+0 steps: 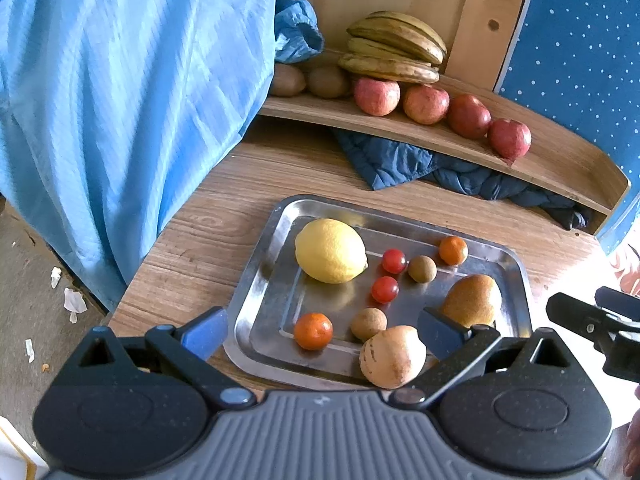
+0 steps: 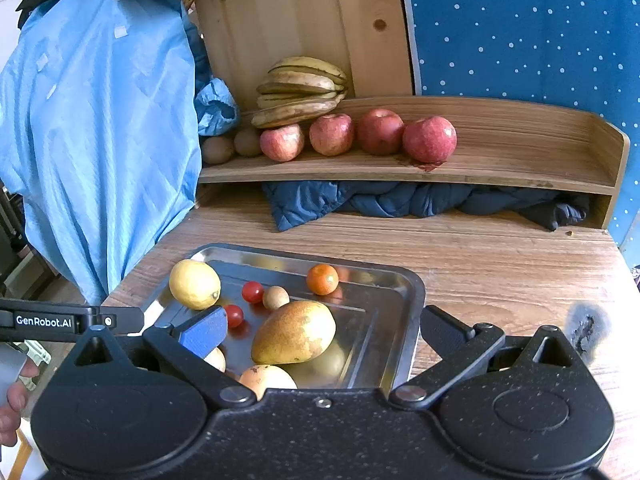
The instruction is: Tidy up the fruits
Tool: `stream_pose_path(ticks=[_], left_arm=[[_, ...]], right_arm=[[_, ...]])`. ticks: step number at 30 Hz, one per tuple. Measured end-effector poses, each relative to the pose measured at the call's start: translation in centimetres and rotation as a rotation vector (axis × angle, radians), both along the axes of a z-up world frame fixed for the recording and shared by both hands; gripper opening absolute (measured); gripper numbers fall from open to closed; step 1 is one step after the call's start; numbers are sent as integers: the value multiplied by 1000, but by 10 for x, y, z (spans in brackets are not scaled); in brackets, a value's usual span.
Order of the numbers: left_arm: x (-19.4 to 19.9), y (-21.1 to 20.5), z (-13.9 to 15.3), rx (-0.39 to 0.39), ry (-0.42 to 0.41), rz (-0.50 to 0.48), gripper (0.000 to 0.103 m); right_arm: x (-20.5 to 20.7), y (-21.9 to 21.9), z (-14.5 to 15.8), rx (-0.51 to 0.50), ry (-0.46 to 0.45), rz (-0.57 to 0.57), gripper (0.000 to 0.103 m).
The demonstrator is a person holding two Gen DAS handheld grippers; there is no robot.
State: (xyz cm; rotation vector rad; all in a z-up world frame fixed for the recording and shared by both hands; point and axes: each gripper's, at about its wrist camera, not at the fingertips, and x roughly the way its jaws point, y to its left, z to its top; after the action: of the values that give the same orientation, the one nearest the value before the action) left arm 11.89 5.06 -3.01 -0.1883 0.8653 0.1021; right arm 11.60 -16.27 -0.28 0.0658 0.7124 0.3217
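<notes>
Your right gripper [image 2: 324, 330] hangs over the tray [image 2: 408, 292], jaws wide and empty, the pear [image 2: 294, 334] lying between them, long axis slanting up to the right. Your left gripper [image 1: 320, 330] is likewise wide and empty, farther from the pear. The tray sits on the wooden desk [image 2: 500, 256]; the shelf [image 2: 520, 172] behind holds apples [image 2: 380, 132] and bananas [image 2: 302, 90].

Yellow lemon [image 1: 330, 250], 4 red apples [image 1: 377, 96], white-dotted blue backdrop [image 1: 576, 52].
</notes>
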Motion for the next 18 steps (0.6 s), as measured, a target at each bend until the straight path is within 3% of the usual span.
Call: stream_pose_path(ticks=[18], left_arm=[[-12,20,7,20,-13,-38,102]], right_arm=[[-7,18,4,4,7,-52,102]])
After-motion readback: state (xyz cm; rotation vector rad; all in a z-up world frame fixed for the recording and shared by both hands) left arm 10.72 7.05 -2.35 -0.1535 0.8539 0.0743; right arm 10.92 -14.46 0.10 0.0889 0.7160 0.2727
